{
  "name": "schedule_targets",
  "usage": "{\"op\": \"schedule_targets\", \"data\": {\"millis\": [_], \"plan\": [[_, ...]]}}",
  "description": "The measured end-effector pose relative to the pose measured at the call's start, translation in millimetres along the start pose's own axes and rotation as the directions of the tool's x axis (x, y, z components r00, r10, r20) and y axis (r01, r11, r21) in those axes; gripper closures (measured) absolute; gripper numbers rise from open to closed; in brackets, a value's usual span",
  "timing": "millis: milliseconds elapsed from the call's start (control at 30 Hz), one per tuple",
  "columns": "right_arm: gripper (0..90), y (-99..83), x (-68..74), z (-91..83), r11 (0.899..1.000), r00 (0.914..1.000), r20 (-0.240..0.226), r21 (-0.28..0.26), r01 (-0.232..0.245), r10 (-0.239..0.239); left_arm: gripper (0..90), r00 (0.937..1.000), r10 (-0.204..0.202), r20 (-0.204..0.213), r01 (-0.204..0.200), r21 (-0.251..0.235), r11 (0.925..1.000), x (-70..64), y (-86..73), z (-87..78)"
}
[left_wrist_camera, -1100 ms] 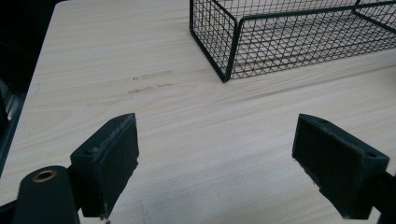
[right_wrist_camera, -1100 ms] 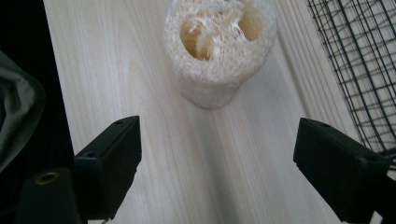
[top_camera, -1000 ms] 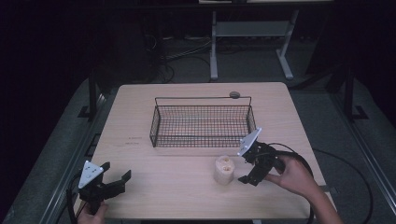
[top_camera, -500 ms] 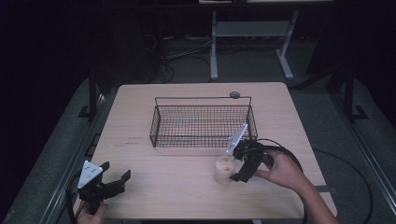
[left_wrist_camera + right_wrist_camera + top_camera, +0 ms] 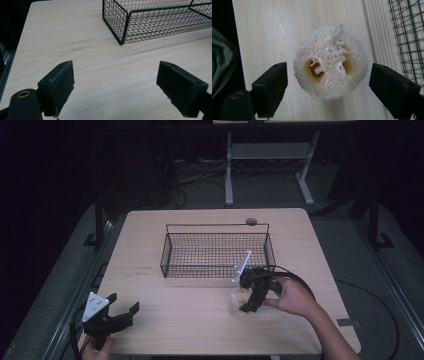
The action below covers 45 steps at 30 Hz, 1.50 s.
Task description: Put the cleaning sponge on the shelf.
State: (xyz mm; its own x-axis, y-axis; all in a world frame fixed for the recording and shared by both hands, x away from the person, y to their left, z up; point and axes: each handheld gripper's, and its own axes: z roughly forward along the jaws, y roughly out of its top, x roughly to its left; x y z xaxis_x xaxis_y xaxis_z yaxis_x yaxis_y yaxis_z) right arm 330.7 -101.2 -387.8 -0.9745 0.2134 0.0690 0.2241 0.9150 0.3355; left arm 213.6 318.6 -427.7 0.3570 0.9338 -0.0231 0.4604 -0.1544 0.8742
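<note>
Light wood-grain surface point(image 5: 200, 320) is occupying the middle of the high view, with dark floor and a metal stand base lying along the upper part of the frame. A black wire basket point(image 5: 172, 255) is standing at the centre of the surface, and a small round disc point(image 5: 251, 221) is lying just beyond the basket's far rim.

The right tongs point(image 5: 241, 301) are sitting right of centre in the high view, held by a hand point(image 5: 292, 297) entering from the lower right. These tongs are spread wide, one jaw on each side of a pale loofah sponge piece point(image 5: 330, 70). In the right gripper view, the sponge is resting on the surface at frame centre, between the two jaws, with clear gaps on both sides. The basket mesh is showing at the upper right of that view, near the sponge.

The left tongs point(image 5: 120, 312) are sitting at the lower left of the high view. In the left gripper view they are spread wide over bare surface, holding nothing, with the basket corner point(image 5: 122, 27) at the upper middle.
</note>
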Motion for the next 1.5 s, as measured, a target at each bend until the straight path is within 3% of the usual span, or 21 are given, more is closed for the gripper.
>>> {"op": "schedule_targets", "data": {"millis": [300,500,700,1267,1500], "plan": [[18.3,4.6,-2.5,9.2,0.999,1.0,-0.004,0.032,0.002,-0.002,13.8,1.0,0.001,0.0,-0.001,0.003,1.0,0.5,0.1,-0.5],[25.8,6.8,-2.8,8.5,0.999,0.9999,-0.01,0.033,0.002,-0.001,13.8,1.0,0.001,0.0,-0.001,0.001,1.0,0.4,0.1,-0.6],[27.2,9.6,-2.2,6.6,0.999,0.9999,-0.005,0.05,0.013,-0.012,13.8,1.0,-0.001,-0.003,0.001,-0.003,1.0,0.7,0.1,-1.0],[27.4,18.3,-3.4,-11.0,0.999,0.9995,-0.016,0.045,0.029,-0.028,13.8,1.0,0.002,-0.002,-0.002,-0.002,1.0,-0.2,0.2,-0.7],[27.4,23.0,-9.7,-25.0,0.999,0.9993,-0.024,0.018,0.028,-0.028,13.8,1.0,0.0,-0.003,0.0,-0.004,1.0,-0.2,0.3,-1.1]]}}
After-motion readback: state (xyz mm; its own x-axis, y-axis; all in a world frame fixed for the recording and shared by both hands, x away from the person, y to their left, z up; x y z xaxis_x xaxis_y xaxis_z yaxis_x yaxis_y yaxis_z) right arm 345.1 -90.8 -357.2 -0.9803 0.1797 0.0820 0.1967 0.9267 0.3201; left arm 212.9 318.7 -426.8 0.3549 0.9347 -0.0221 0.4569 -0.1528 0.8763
